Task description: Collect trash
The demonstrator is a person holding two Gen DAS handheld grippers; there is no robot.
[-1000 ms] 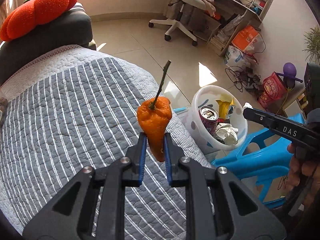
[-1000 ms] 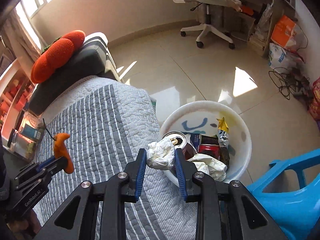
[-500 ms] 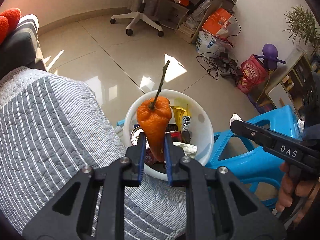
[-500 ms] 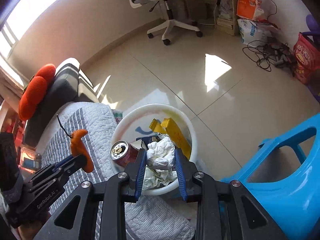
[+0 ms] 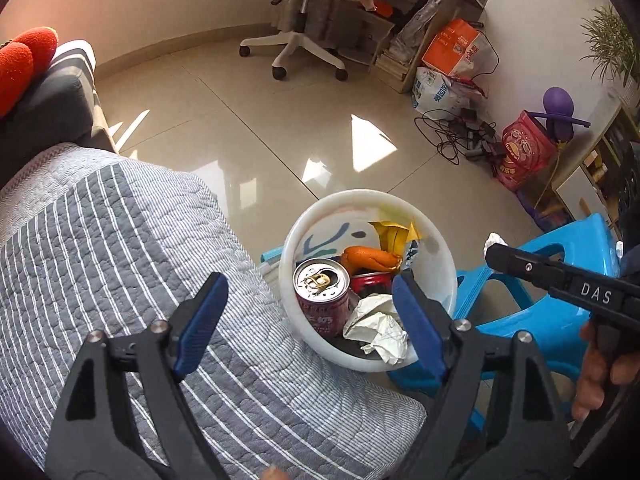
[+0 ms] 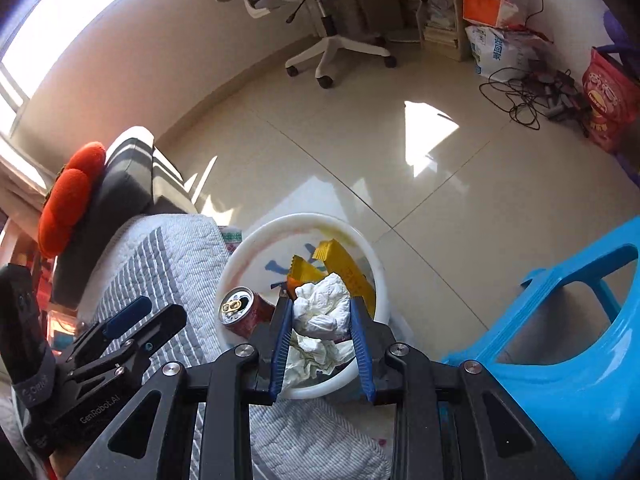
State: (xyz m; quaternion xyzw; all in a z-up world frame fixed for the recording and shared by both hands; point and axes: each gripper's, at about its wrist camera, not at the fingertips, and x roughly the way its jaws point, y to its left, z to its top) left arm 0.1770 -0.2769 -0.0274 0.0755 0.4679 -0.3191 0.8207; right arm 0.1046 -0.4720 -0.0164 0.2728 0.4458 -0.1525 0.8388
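Note:
A white trash bin [image 5: 444,264] stands on the floor beside the bed. It holds a red drink can [image 5: 322,294], an orange peel [image 5: 370,258], yellow wrappers [image 5: 394,232] and crumpled paper [image 5: 378,328]. My left gripper [image 5: 308,314] is open and empty above the bin's near rim. My right gripper [image 6: 320,320] is shut on a crumpled white tissue [image 6: 322,306] and holds it over the bin [image 6: 376,272]. The can [image 6: 240,310] and the left gripper [image 6: 128,332] also show in the right wrist view.
A grey striped quilt [image 5: 120,260] covers the bed at left. A blue plastic stool [image 5: 560,312] stands right of the bin. An office chair [image 5: 304,20], boxes, bags and cables [image 5: 460,132] lie at the far side of the tiled floor.
My left gripper has opened and the orange peel has dropped into the bin. My right gripper has come over the bin, still holding the tissue.

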